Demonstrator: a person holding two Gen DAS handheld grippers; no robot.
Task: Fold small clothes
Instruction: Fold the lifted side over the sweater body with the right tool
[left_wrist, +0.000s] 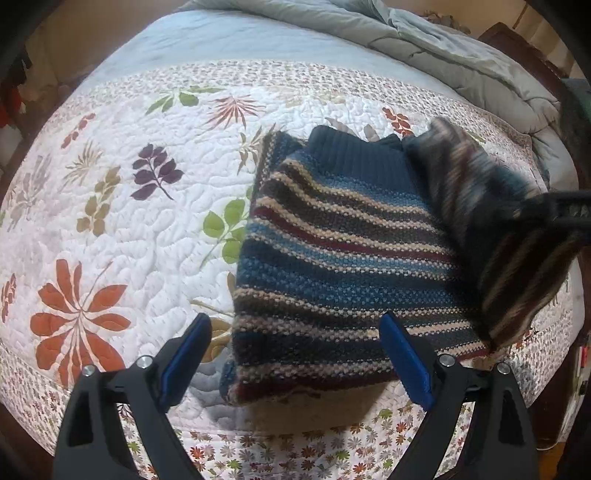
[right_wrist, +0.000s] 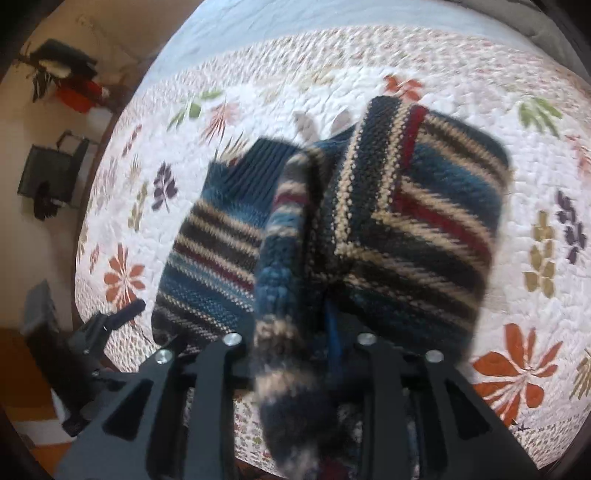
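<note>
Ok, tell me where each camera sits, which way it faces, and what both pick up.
Left wrist view: sits on the left claw, tilted steeply down at the floral quilt and the striped sweater; its own blue pads stand wide apart with nothing between them, and the right claw's dark tip enters at the right edge.
Right wrist view: sits on the right claw, also aimed down; a lifted sweater sleeve drapes between its fingers, blurred.
Shared: the sweater, the quilt, and the left claw at the right view's lower left.

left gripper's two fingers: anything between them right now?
Nothing gripped. The left gripper is open above the striped sweater, whose near left corner and some floral quilt show in the gap. Seen in the left wrist view.
</note>
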